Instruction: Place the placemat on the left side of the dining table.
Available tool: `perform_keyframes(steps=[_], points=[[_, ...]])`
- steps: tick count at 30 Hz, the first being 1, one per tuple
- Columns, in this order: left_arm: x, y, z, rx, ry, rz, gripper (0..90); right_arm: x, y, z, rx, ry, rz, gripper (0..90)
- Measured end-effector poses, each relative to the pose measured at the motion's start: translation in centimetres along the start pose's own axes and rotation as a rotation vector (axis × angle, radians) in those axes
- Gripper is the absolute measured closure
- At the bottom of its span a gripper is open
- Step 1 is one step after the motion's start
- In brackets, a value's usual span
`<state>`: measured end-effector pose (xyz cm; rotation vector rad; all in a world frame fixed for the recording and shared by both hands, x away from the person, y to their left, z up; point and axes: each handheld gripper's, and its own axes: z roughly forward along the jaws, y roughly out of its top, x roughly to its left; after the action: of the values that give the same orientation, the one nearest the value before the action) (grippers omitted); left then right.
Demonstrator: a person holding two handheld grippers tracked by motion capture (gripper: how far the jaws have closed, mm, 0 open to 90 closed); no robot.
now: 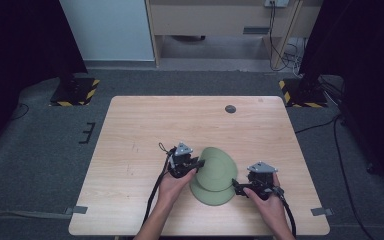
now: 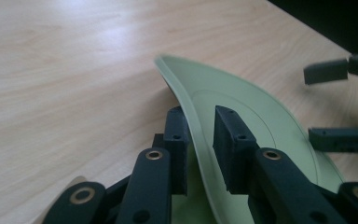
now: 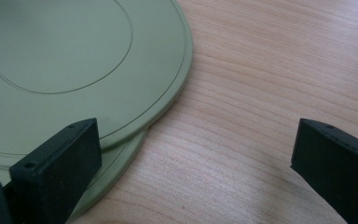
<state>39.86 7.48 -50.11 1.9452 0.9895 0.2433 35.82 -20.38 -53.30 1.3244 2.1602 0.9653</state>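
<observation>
Wooden table (image 1: 130,130): left claw (image 1: 200,163) pinches top green plate (image 1: 215,167) (tilted); right claw (image 1: 236,186) gapes wide.

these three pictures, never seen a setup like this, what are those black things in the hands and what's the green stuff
A person sits at a light wooden table and holds a black hand-held gripper in each hand. One picture looks down from above; the other two come from cameras riding on each gripper. Two flat, round, pale green plates lie stacked on the table. The left gripper has its fingers on either side of the upper plate's raised rim, lifting that edge. The right gripper stands open beside the plates, holding nothing.
</observation>
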Motion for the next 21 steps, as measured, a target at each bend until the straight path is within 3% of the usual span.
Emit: perform_keyframes(steps=[2, 6, 14, 21], points=[[-0.12, 0.00, 0.08, -0.004, 0.016, 0.004, 75.9, 0.00, 0.00, -0.01, 0.000, 0.000, 0.000, 1.7], [-0.01, 0.10, 0.08, -0.016, 0.011, -0.016, 77.5, 0.00, 0.00, 0.00, 0.000, 0.000, 0.000, 1.7], [-0.01, 0.12, 0.18, 0.004, 0.023, -0.008, 79.7, 0.04, 0.00, 0.01, -0.002, -0.003, 0.002, 1.3], [-0.13, 0.37, -0.13, -0.010, 0.005, -0.010, 83.5, -0.01, -0.01, 0.00, 0.000, -0.002, 0.005, 1.8]])
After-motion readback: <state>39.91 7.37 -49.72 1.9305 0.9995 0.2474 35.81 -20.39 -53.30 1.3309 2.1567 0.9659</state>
